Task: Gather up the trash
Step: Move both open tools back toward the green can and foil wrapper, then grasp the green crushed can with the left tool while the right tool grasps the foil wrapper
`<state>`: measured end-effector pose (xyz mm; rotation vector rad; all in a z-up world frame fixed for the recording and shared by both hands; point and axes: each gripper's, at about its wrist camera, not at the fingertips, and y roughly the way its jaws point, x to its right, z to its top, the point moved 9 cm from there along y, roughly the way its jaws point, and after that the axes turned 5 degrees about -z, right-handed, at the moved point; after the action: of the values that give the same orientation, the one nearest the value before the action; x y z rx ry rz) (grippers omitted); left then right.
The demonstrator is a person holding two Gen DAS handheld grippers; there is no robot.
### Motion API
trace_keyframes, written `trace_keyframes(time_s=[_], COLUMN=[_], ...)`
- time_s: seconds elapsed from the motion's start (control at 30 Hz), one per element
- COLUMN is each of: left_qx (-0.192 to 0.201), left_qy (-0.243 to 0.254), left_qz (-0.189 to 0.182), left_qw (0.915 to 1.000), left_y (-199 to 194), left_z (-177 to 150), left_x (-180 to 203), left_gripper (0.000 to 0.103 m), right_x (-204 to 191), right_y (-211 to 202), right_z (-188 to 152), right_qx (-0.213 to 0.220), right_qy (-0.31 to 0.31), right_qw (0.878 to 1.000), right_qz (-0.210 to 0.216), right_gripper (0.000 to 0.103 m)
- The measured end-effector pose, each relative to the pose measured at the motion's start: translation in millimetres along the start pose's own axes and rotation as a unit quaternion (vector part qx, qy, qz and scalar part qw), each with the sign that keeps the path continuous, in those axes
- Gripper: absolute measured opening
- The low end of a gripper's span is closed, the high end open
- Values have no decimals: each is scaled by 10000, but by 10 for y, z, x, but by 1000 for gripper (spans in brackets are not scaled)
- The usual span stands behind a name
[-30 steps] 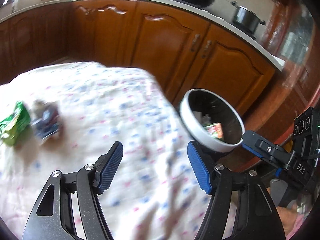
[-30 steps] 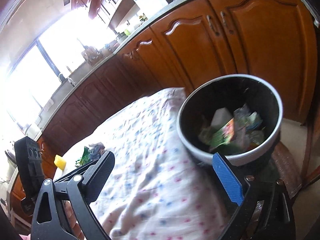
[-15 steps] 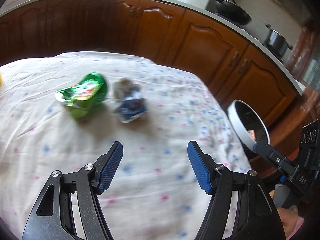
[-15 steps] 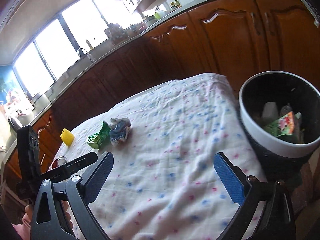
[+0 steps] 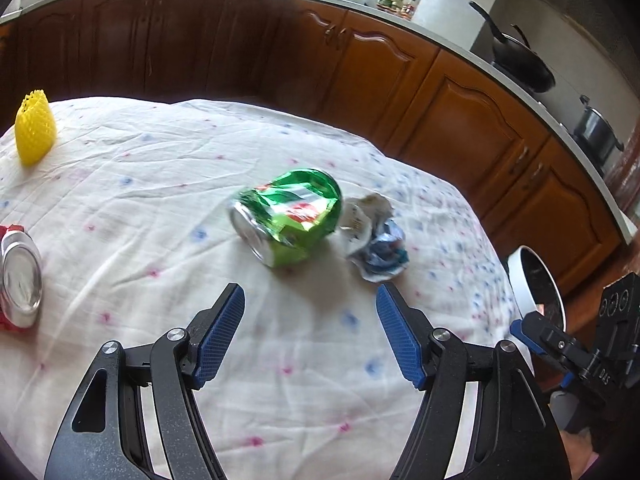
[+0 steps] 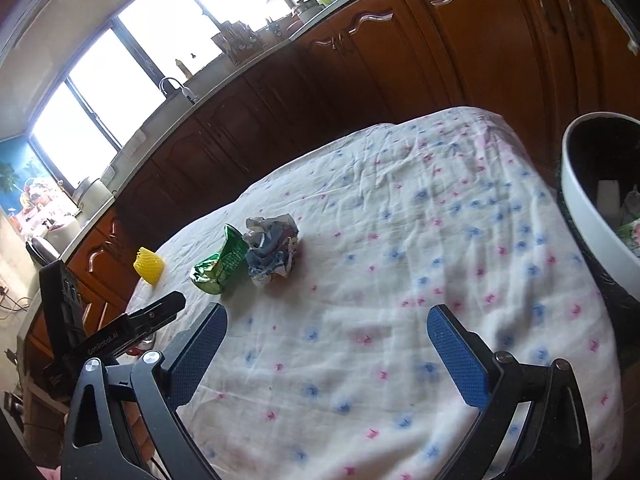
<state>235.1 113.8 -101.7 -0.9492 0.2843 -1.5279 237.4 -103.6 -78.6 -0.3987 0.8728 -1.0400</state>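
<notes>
Left wrist view: left tongs (image 5: 310, 330) spread wide, nothing between the blue pads, hovering over the surface (image 5: 120, 208) w/ its white cloth dotted pink and blue. Crushed green can (image 5: 286, 218) lies on its side at approx. 12 o'clock from the tongs, ahead of the tips and apart from them. Crumpled wrapper (image 5: 374, 240), white/blue, touches the can's right side, at approx. 1 o'clock. Yellow foam net (image 5: 34, 130) sits far off at 10 o'clock near the cloth edge; red can (image 5: 18, 280) on its side at 9 o'clock, silver end facing the lens. Trash bin (image 5: 534, 280), white rim, stands off the surface edge at 3 o'clock, beside the right tongs (image 5: 520, 330).

Right wrist view: right tongs (image 6: 326, 340) likewise wide apart, empty. Green can (image 6: 220, 266) and wrapper (image 6: 274, 250) lie together at 11 o'clock, well ahead of the tips. Bin (image 6: 592, 216) at 2 o'clock holds scraps.

Writing: "GenRoboAI", approx., on the left tool's body in the right wrist view; can label too blurred to read.
</notes>
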Motion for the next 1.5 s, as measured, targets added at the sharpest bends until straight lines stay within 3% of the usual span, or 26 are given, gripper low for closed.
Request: trace_keyframes(time_s=[0.13, 0.37, 0.53, 0.77, 0.87, 0.9, 0.93, 1.0, 1.27, 1.5], left_qx=[-80, -416, -664, -1102, -1174, -1136, -1062, -937, -586, -476], left_qy=[75, 763, 1187, 1299, 1309, 1339, 1380, 1387, 1368, 1317], left_qz=[28, 26, -10, -133, -122, -114, -133, -219, -449, -862], left_qw=[9999, 9962, 9907, 9853, 9844, 9844, 9846, 9856, 9878, 9864], left_y=[115, 370, 560, 854, 931, 928, 908, 854, 648, 442], left_z=[95, 324, 437, 414, 356, 351, 353, 369, 347, 131], left_x=[-78, -128, -141, -181, -186, -176, -157, -119, 113, 586], left_gripper=[71, 83, 85, 86, 86, 86, 85, 79, 76, 76], right_x=[-76, -235, -350, -452, -470, -471, -470, -433, -80, 321], right_y=[141, 416, 710, 1145, 1235, 1240, 1228, 1152, 670, 104], right_z=[72, 221, 321, 290, 289, 282, 283, 294, 300, 259], right_qx=[-102, -236, -419, -820, -859, -876, -877, -771, -353, 48], right_qy=[131, 174, 147, 189, 236, 260, 276, 231, 341, 383], right_qw=[9996, 9988, 9978, 9943, 9934, 9929, 9927, 9942, 9972, 9989], right_qz=[209, 399, 490, 652, 723, 766, 784, 720, 559, 259], right_gripper=[101, 100, 92, 80, 50, 34, 23, 21, 17, 16])
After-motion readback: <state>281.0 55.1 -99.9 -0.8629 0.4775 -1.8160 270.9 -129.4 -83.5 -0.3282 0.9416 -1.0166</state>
